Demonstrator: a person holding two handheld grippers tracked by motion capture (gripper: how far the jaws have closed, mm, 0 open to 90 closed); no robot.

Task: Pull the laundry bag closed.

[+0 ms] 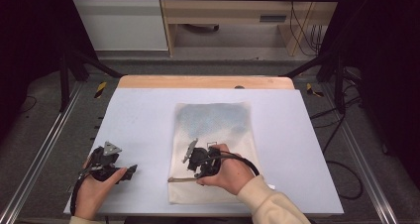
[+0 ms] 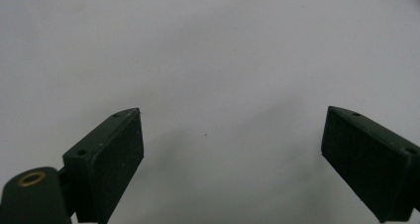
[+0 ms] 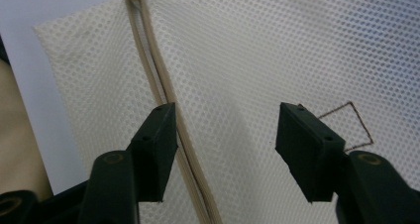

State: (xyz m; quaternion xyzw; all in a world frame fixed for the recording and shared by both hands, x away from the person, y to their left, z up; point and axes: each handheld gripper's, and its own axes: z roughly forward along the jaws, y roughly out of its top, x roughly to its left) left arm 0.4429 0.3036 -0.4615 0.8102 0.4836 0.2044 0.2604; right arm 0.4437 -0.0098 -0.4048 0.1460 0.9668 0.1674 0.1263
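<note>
A cream-white rectangular mesh bag (image 1: 214, 149) of fine netting lies flat on the pale lavender-white tabletop (image 1: 143, 120), with a faint blue-grey patch showing through its far half. The right gripper (image 1: 194, 160), held in the person's right hand (image 1: 229, 173), sits low over the near part of the bag, its jaws spread wide with nothing between them but mesh. In the right gripper view a beige zip strip (image 3: 171, 115) runs along the bag just beside the inner face of the left-hand jaw, passing under its tip and on toward the bag's far corner; a small thin brown outlined square (image 3: 349, 127) on the netting lies just beyond the other jaw. The left gripper (image 1: 130, 173), held in the left hand (image 1: 94, 189), rests well apart from the bag, off to the side on bare tabletop. Its jaws also stand wide apart and empty, with plain table surface ahead of them in the left gripper view.
</note>
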